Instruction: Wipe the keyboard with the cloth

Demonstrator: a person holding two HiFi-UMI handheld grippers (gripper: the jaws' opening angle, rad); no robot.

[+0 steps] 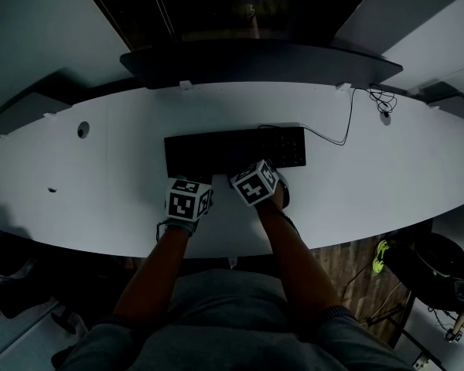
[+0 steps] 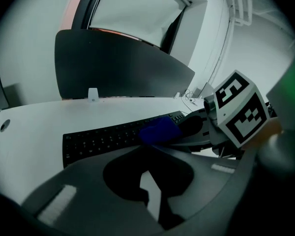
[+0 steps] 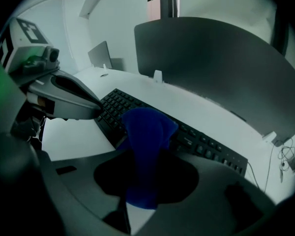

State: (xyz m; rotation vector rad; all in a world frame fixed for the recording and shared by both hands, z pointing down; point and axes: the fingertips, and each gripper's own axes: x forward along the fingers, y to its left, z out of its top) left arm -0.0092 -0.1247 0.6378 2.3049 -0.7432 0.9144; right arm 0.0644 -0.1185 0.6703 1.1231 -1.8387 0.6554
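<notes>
A black keyboard [image 1: 216, 150] lies in the middle of the white desk [image 1: 387, 176]. Both grippers hover at its near edge. My right gripper [image 1: 252, 179] is shut on a blue cloth [image 3: 145, 146], which runs up between its jaws and drapes onto the keys [image 3: 196, 139]. In the head view the cloth is hidden under the marker cube. My left gripper [image 1: 189, 197] sits just left of it, jaws together with nothing in them [image 2: 146, 151]. From the left gripper view the cloth [image 2: 160, 131] rests on the keyboard [image 2: 98, 140] just beyond the left tips, beside the right gripper [image 2: 199, 129].
A dark divider panel [image 1: 255, 62] stands along the desk's far edge. The keyboard cable [image 1: 346, 126] loops to the back right. A cable hole [image 1: 83, 130] sits at the far left. The desk's front edge is close to the person's body.
</notes>
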